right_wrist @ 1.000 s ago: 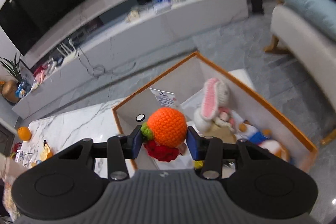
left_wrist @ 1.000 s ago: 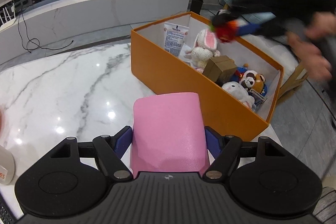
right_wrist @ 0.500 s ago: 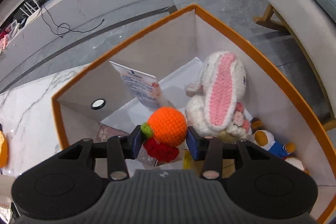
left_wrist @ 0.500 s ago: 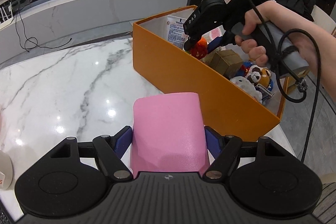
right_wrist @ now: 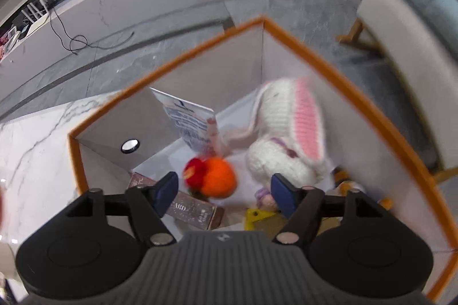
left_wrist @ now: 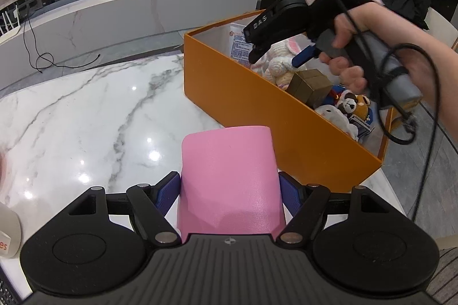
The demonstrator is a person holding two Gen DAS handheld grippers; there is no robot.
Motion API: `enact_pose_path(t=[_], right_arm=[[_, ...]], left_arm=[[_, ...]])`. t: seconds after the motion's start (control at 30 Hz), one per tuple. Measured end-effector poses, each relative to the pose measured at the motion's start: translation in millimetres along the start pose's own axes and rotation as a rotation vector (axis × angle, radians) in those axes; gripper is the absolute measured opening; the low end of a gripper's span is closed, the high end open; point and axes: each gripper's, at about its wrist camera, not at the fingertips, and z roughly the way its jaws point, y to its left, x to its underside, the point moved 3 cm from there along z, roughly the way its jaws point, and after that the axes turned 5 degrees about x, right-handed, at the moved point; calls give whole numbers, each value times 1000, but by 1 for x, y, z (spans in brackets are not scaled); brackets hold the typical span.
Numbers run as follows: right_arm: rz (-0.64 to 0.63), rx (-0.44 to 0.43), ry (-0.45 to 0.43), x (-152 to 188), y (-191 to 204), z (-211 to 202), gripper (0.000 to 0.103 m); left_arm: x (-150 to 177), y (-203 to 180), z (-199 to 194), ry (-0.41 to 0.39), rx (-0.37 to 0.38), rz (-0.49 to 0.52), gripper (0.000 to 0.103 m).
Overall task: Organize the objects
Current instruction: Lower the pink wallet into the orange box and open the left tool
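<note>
My left gripper (left_wrist: 229,187) is shut on a pink box (left_wrist: 229,176) and holds it over the marble table, just short of the orange box (left_wrist: 257,102). My right gripper (right_wrist: 224,187) is open above the orange box (right_wrist: 329,67). The crocheted orange toy with a red flower (right_wrist: 214,176) is loose between the spread fingers, blurred, over the box floor. The right gripper also shows in the left wrist view (left_wrist: 280,53), over the box.
The orange box holds a white bunny (right_wrist: 286,139), a white tube (right_wrist: 191,124), a brown card box (right_wrist: 194,207), a cardboard cube (left_wrist: 312,84) and small plush toys (left_wrist: 349,107). A white counter (left_wrist: 114,16) runs behind; a chair (right_wrist: 409,47) stands right.
My right gripper has opened and let go of the crocheted orange toy, which drops into the orange box. The left gripper still holds the pink box in place.
</note>
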Motion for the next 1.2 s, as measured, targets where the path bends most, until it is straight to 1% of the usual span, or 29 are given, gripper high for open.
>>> enact_pose_path(t=[0.13, 0.2, 0.27, 0.37, 0.47, 0.53, 0.6, 0.67, 0.83, 0.9, 1.0, 1.13, 1.2], right_arm=[[-6, -90, -49, 6, -5, -33, 74], [-15, -121, -80, 19, -12, -54, 74], [-31, -134, -99, 34, -23, -70, 74], [-51, -143, -122, 69, -44, -93, 74], [-76, -133, -143, 110, -68, -114, 74], [-83, -137, -142, 134, -77, -125, 73], [-103, -135, -127, 156, -81, -131, 73], [-131, -153, -111, 169, -78, -134, 72], [-128, -182, -89, 177, -79, -135, 72], [-125, -183, -87, 176, -82, -133, 72], [-117, -173, -88, 176, -84, -130, 72], [-128, -174, -91, 179, -85, -128, 72], [-131, -182, -84, 182, -85, -126, 72]], left_arm=[[-6, -2, -6, -18, 8, 5, 86], [-10, -2, -8, -28, 16, 0, 85], [-17, -2, -9, -32, 22, 0, 85], [-33, -7, -8, -46, 21, 26, 85], [-50, -13, -3, -58, 8, 48, 85], [-61, -17, 4, -64, -5, 59, 85], [-72, -22, 14, -64, -6, 68, 85], [-84, -29, 29, -49, 8, 68, 85], [-108, -53, 60, -12, 66, 60, 85], [-111, -64, 70, 1, 72, 79, 85], [-112, -75, 93, 35, 49, 101, 85], [-116, -77, 113, 21, -11, 144, 85], [-117, -76, 121, 38, -27, 149, 85]])
